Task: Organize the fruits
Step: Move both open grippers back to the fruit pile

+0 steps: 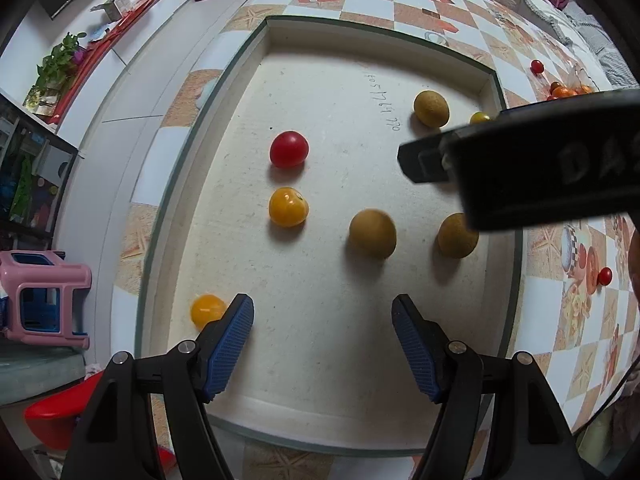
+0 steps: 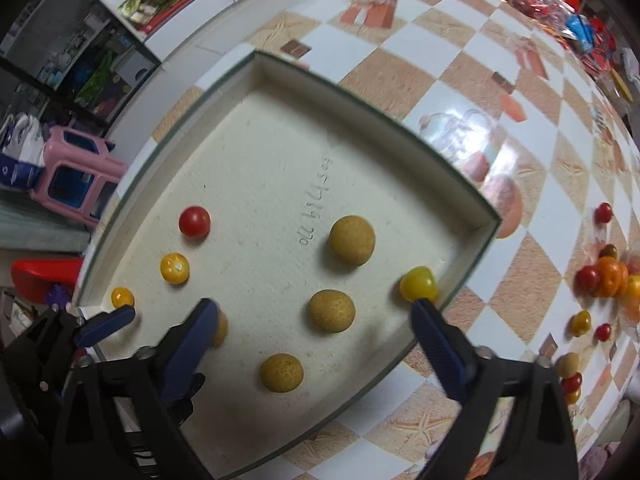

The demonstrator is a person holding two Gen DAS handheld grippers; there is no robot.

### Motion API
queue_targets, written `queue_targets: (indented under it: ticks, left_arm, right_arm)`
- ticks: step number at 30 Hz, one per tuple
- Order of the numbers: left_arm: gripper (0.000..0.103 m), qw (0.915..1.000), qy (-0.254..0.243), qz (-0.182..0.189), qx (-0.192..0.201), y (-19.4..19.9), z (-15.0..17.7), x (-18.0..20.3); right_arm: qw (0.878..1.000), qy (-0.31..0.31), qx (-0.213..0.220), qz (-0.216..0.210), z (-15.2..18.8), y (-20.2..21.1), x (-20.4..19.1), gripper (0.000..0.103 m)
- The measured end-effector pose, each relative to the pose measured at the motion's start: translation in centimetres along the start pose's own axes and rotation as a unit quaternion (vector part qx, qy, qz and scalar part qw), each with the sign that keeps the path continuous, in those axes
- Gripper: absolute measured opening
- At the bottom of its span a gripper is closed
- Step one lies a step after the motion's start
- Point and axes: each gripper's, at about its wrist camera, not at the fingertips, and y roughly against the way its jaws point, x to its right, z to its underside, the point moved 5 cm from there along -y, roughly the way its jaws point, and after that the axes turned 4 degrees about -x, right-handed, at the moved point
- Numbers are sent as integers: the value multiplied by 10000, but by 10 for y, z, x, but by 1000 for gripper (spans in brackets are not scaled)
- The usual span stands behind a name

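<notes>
Left gripper (image 1: 322, 343): jaws gaping wide, gripping nothing, hovering over shallow white cardboard tray (image 1: 280, 36). Right gripper (image 2: 314, 342): jaws spreading wide, likewise gripping nothing.

Left gripper (image 1: 322, 344) hangs low over the tray, jaws spread wide, both blue-padded fingers (image 1: 228, 344) splayed outward with nothing between them. The right gripper (image 2: 312, 344) is out there too, jaws parted just as far, empty, its blue pads (image 2: 438, 346) angled away from each other. From the left camera, the right gripper's black body (image 1: 540, 160) reaches in from the right side, held higher than the left one. From the right camera, one blue fingertip of the left gripper (image 2: 106, 325) pokes in at lower left, close beside the right gripper's own left finger.
</notes>
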Motion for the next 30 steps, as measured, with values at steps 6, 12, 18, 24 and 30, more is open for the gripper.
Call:
queue_targets:
  ticks: [6, 12, 18, 24, 30]
  left_arm:
    - [73, 10000, -78, -41, 19, 9, -1, 2]
    - [73, 9994, -336, -53, 88, 20, -1, 22]
    - [73, 9977, -655, -17, 152, 30, -9, 48]
    - [73, 9946, -1002, 75, 243, 42, -20, 84]
    - [73, 9898, -1386, 144, 296, 50, -37, 126]
  right_arm:
    - [9992, -358, 137, -116, 7, 22, 18, 101]
    - [9974, -694, 207, -37, 25, 37, 47, 101]
    - [9928, -1164, 266, -29, 56, 50, 85, 101]
    - [9838, -1778, 194, 100, 102, 52, 135, 101]
    - [9688, -2467, 16, 254, 157, 47, 189, 101]
